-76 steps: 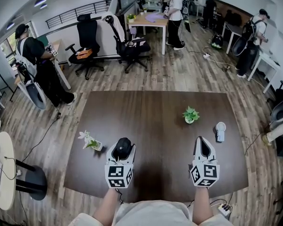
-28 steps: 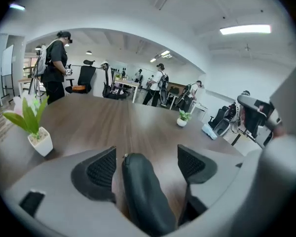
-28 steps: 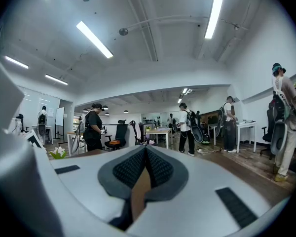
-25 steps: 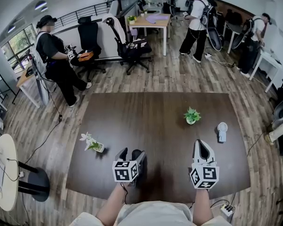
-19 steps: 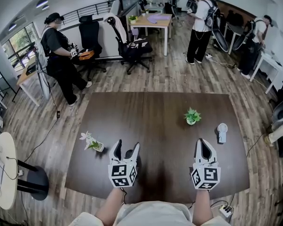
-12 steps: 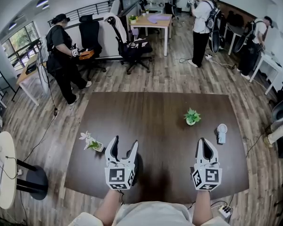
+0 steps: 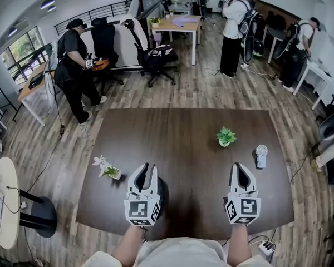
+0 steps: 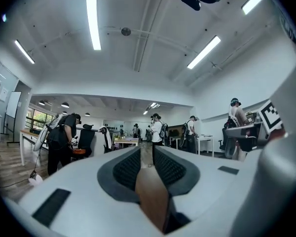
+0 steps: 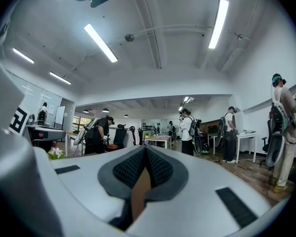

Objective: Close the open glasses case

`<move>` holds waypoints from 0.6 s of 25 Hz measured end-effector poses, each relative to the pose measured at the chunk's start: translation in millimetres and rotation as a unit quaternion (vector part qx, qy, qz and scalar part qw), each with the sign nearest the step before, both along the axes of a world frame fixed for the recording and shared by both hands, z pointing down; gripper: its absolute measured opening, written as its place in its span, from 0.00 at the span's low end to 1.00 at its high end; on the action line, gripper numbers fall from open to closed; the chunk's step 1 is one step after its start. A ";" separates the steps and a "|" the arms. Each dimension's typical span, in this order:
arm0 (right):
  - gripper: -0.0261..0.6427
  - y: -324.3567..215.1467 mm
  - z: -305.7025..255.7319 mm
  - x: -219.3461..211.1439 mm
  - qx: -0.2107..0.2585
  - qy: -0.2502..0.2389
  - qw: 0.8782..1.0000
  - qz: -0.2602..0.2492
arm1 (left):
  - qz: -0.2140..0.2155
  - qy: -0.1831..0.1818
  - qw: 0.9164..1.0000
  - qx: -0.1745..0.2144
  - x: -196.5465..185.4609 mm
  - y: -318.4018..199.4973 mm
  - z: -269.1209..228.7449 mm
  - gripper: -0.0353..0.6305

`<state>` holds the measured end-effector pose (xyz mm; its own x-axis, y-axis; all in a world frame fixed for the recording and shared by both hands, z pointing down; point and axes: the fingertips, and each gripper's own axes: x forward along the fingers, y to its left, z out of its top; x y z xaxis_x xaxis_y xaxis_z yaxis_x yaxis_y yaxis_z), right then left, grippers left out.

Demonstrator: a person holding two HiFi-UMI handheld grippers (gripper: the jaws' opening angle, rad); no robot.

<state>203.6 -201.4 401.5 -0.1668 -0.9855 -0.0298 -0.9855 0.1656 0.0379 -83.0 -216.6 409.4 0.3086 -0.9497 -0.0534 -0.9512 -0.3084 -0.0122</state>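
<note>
- Found the case as a dark shape on the table, peeping out at the right of the left gripper and mostly hidden beneath it; could not tell the lid's state.
- Read the left gripper's jaws as narrowly apart, having just been closing, with nothing between them but the room beyond; took it as pointing level, seemingly above the case rather than on it.
- Read the right gripper as pressed together and empty; placed it well apart from the case, over the table's near right.
- Judged the step as checking or finishing the closure; thought it best to lay nearly closed jaws flat on the lid near its free edge, push straight down rather than sideways to avoid skidding the case, and steady the far side with the right gripper if needed.
- Judged a smooth shell likely to slide on the dark top; reckoned a slow press safer than a tap.
- Noted a flower pot near on the left, a green plant and a small fan farther right; saw none of them in the path.
- Noted people, office chairs and desks beyond on the wood floor; found nothing there in the way; lost sight of the case only behind the left gripper's own body.
</note>
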 end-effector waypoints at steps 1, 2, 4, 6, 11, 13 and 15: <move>0.04 0.5 -0.1 0.1 0.000 0.000 1.000 0.000 | 0.000 0.003 1.000 0.004 -0.2 1.2 -2.2 0.16; 0.04 0.9 0.0 0.1 -0.001 0.000 1.000 0.000 | -0.001 0.005 1.000 0.007 -0.8 2.3 -4.0 0.11; 0.04 1.2 0.3 0.2 -0.002 0.000 1.000 0.000 | -0.001 0.009 1.000 0.008 -1.7 3.2 -5.4 0.06; 0.04 0.7 0.0 0.3 -0.002 -0.001 1.000 -0.001 | 0.001 0.012 1.000 0.006 -1.2 2.8 -4.9 0.06; 0.04 1.6 -0.2 -0.3 -0.002 0.003 1.000 -0.006 | 0.000 0.010 1.000 0.003 0.7 3.8 -2.5 0.06; 0.04 1.5 0.5 0.3 -0.002 0.003 1.000 -0.006 | 0.001 0.006 1.000 0.003 2.1 3.3 -2.1 0.06; 0.04 1.2 0.7 0.6 -0.002 0.003 1.000 -0.005 | 0.001 0.006 1.000 0.003 2.6 2.5 -2.0 0.06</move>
